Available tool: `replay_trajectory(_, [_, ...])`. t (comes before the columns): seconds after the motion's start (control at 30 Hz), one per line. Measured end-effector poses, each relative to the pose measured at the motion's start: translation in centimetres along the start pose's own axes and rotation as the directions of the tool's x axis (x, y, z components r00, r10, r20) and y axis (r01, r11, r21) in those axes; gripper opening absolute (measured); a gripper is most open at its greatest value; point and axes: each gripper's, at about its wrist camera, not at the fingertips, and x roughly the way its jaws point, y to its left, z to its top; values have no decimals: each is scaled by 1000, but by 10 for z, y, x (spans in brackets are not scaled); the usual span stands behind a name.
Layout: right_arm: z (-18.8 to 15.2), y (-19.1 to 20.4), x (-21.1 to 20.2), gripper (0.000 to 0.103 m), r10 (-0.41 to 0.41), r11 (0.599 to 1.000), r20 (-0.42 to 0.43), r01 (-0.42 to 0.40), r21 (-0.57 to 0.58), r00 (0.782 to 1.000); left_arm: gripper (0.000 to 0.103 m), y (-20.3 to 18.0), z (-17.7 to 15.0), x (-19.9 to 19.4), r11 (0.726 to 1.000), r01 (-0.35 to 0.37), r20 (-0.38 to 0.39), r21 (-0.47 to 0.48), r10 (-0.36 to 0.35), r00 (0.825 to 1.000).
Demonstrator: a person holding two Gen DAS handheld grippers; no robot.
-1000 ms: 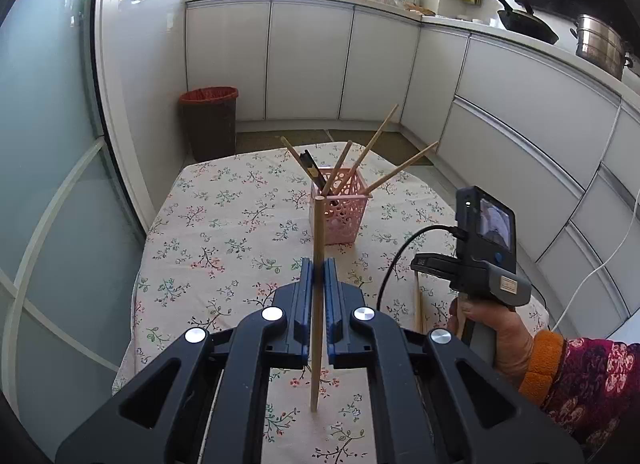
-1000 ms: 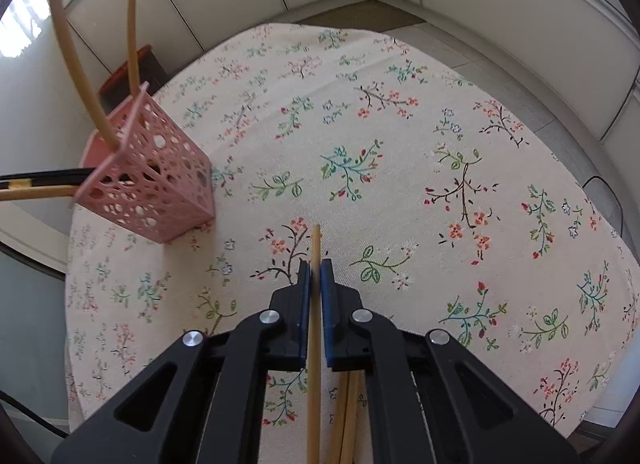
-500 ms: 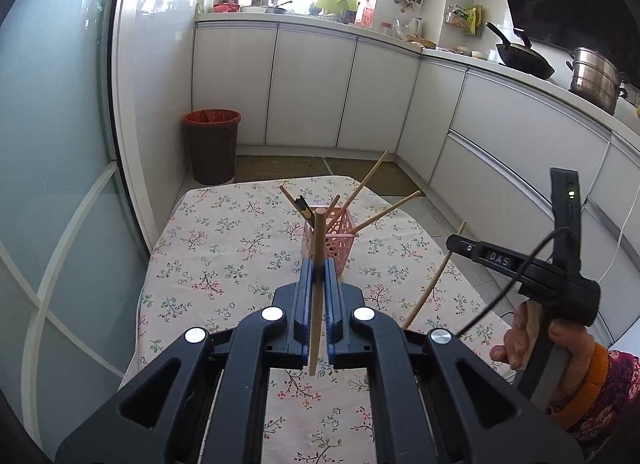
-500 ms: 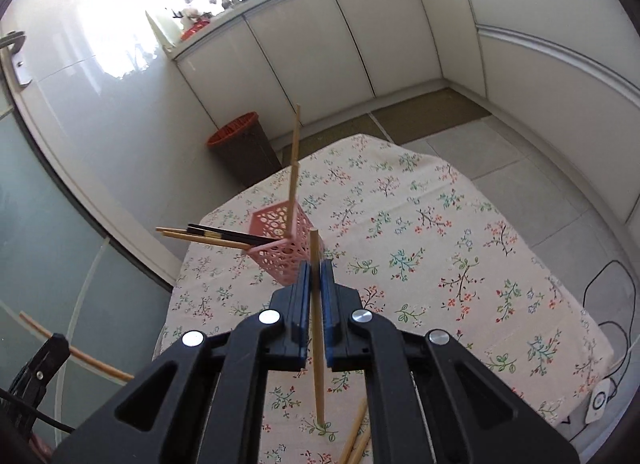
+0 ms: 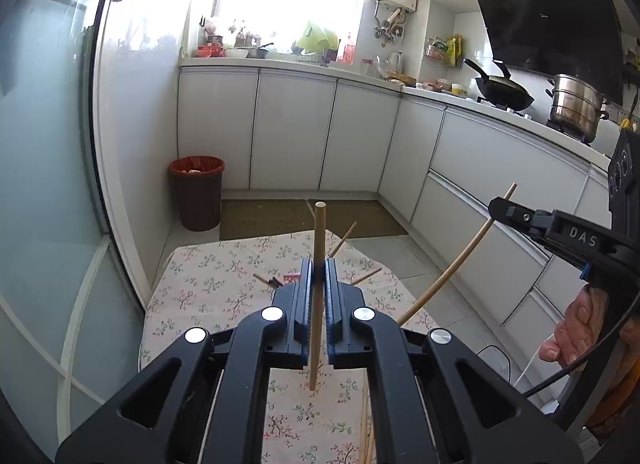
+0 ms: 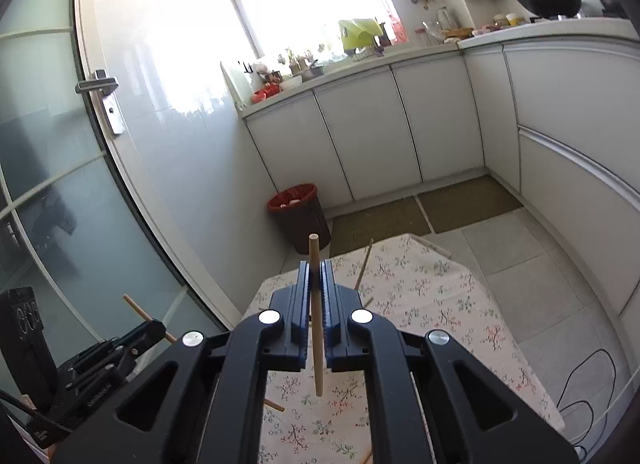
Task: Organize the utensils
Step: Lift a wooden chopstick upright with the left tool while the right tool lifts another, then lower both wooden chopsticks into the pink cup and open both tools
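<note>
Chopsticks sit in both of your grippers. Your left gripper (image 5: 315, 276) has its jaws pressed onto a wooden chopstick (image 5: 318, 264) that stands almost upright between the blue pads, one end poking out toward 12 o'clock above the fingertips and the other hanging below them over the floral tablecloth (image 5: 208, 284). Your right gripper (image 6: 316, 280) pinches a second chopstick (image 6: 316, 328) the same way, nearly vertical and tipped slightly to 11 o'clock at its top end.

From the left wrist view, the right gripper (image 5: 516, 216) shows at 3 o'clock with its chopstick (image 5: 460, 260) slanting down toward 7 o'clock, and your right hand (image 5: 576, 328) wraps the handle below it. From the right wrist view, the left gripper (image 6: 144, 334) shows at 8 o'clock with its own stick crossing it.

The pink basket (image 5: 291, 277) is mostly hidden behind the left fingers; only a sliver of its rim shows, with several chopstick ends (image 5: 344, 238) fanning out past it at 1 and 2 o'clock. More loose chopsticks (image 5: 366, 428) lie on the cloth at 5 o'clock, just beside the left gripper body.

A red bin (image 5: 197, 192) stands on the floor at 10 o'clock beyond the table, against the white cabinets (image 5: 292, 132).
</note>
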Motion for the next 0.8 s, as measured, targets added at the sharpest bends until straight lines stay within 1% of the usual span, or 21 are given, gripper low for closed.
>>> replay_trajectory(0.13, [38, 9, -7, 6, -23, 999, 98, 26, -36, 995, 5, -7, 30, 16, 1000, 5, 48, -25, -4, 999])
replay_trajectory(0.3, [65, 8, 13, 6, -49, 997, 162, 57, -44, 986, 5, -5, 53, 60, 996, -47, 97, -80, 55, 994])
replay_trajectory(0.43, [71, -6, 47, 6, -59, 998, 161, 63, -17, 985, 5, 6, 59, 104, 987, -72, 94, -146, 87, 992])
replay_trajectory(0.5, [70, -14, 65, 6, -61, 998, 153, 63, -7, 986, 5, 10, 60, 122, 982, -92, 97, -163, 108, 989])
replay_trajectory(0.57, [65, -20, 81, 6, -65, 998, 145, 66, -5, 987, 5, 12, 59, 143, 980, -102, 84, -171, 117, 990])
replay_trajectory(0.63, [59, -25, 97, 6, -73, 997, 139, 74, -7, 988, 5, 12, 53, 165, 981, -104, 60, -165, 115, 992])
replay_trajectory(0.7, [55, -28, 110, 6, -77, 997, 127, 78, -8, 989, 7, 11, 43, 186, 980, -138, 11, -142, 141, 990])
replay_trajectory(0.8, [48, -34, 124, 6, -73, 997, 106, 73, 0, 992, 8, 18, 26, 190, 980, -116, -14, -160, 116, 993])
